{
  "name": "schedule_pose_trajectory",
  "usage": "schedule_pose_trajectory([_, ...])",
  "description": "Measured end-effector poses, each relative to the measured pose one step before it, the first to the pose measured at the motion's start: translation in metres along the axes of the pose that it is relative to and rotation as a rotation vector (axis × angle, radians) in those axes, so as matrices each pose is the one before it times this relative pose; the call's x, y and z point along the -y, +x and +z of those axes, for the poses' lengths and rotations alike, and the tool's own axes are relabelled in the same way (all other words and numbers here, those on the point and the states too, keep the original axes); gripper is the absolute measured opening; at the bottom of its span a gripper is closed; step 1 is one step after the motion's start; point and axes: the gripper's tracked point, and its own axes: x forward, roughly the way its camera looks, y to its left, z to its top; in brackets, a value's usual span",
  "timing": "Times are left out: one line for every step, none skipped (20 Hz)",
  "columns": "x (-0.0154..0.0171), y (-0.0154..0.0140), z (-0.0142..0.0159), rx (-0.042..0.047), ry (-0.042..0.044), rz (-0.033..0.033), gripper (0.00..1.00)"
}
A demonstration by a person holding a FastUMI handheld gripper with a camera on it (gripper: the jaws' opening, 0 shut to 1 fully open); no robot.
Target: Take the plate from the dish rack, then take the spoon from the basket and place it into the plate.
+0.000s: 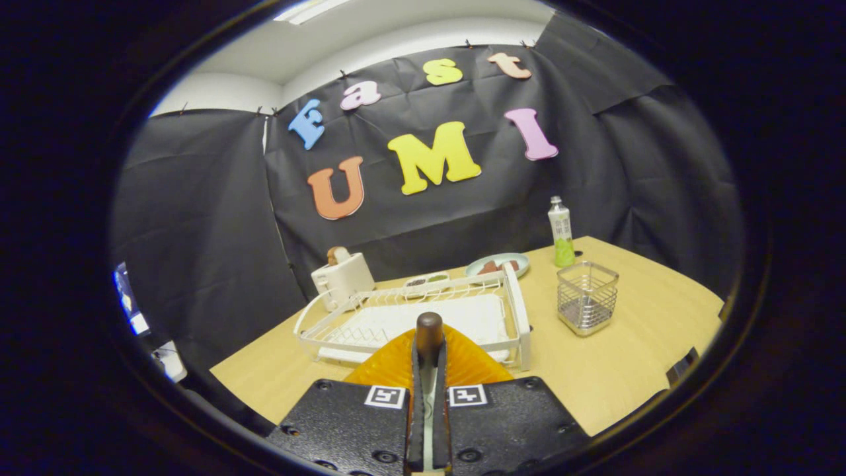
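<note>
My gripper point(429, 349) is shut on the spoon point(429, 328). Its dark brown rounded end sticks up past the fingertips, and its pale shaft runs back between the two fingers. Right under and just ahead of the fingers lies the orange ribbed plate point(391, 367) on the wooden table, in front of the white dish rack point(522, 317). The rack's wire slots look empty. The metal wire basket point(587, 299) stands to the right of the rack, beyond the fingers, with nothing visible inside.
A white toaster point(342, 277) stands behind the rack's left end. Behind the rack sit a small dish point(426, 281) and a pale plate with food point(497, 266). A green bottle point(562, 233) stands behind the basket. The wooden table point(634, 370) extends right.
</note>
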Motion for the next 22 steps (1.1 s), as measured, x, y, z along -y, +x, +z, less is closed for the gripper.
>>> schedule_pose_trajectory([0.00091, 0.00132, -0.00267, -0.00846, 0.00319, -0.00149, 0.11])
schedule_pose_trajectory([-0.00045, 0.00141, -0.00302, -0.00672, 0.00210, 0.00242, 0.11])
schedule_pose_trajectory([-0.00067, 0.00085, -0.00119, -0.00327, 0.00079, 0.00310, 0.12])
schedule_pose_trajectory([-0.00028, 0.00031, -0.00117, -0.00401, -0.00187, 0.00075, 0.13])
schedule_pose_trajectory([0.00011, 0.00157, -0.00045, -0.00515, -0.00585, -0.00052, 0.14])
schedule_pose_trajectory([0.00003, -0.00009, -0.00079, -0.00126, -0.00491, 0.00057, 0.15])
schedule_pose_trajectory([0.00198, -0.00056, 0.00287, 0.00774, -0.00881, -0.01073, 0.16])
schedule_pose_trajectory([0.00266, -0.00180, 0.00628, 0.01672, -0.01240, -0.00675, 0.21])
schedule_pose_trajectory([0.00283, -0.00025, 0.00450, 0.01385, -0.01225, -0.01448, 0.25])
schedule_pose_trajectory([0.00506, -0.00126, 0.00393, 0.01661, -0.01530, -0.01517, 0.39])
schedule_pose_trajectory([0.00407, -0.00010, 0.00420, 0.01523, -0.00931, -0.01635, 0.53])
schedule_pose_trajectory([0.00436, -0.00145, 0.00459, 0.01607, -0.00784, -0.01565, 0.67])
schedule_pose_trajectory([0.00270, -0.00139, 0.00507, 0.01637, -0.00446, -0.00684, 0.81])
schedule_pose_trajectory([0.00187, -0.00072, 0.00393, 0.01493, -0.00360, -0.00416, 0.94])
schedule_pose_trajectory([0.00212, -0.00120, 0.00440, 0.01406, -0.00203, -0.00594, 0.98])
schedule_pose_trajectory([0.00120, -0.00220, 0.00227, 0.00959, -0.00501, -0.00405, 1.00])
schedule_pose_trajectory([0.00032, -0.00089, 0.00352, 0.01137, -0.00491, -0.00271, 1.00])
schedule_pose_trajectory([0.00025, -0.00134, 0.00225, 0.00592, -0.00677, -0.00142, 1.00])
schedule_pose_trajectory([0.00002, -0.00109, 0.00252, 0.00770, -0.00485, -0.00167, 1.00])
schedule_pose_trajectory([0.00012, -0.00193, 0.00201, 0.00703, -0.00339, -0.00238, 1.00])
schedule_pose_trajectory([-0.00085, -0.00187, 0.00237, 0.00620, -0.00475, -0.00072, 1.00])
schedule_pose_trajectory([-0.00016, -0.00136, 0.00084, 0.00536, -0.00658, -0.00330, 1.00])
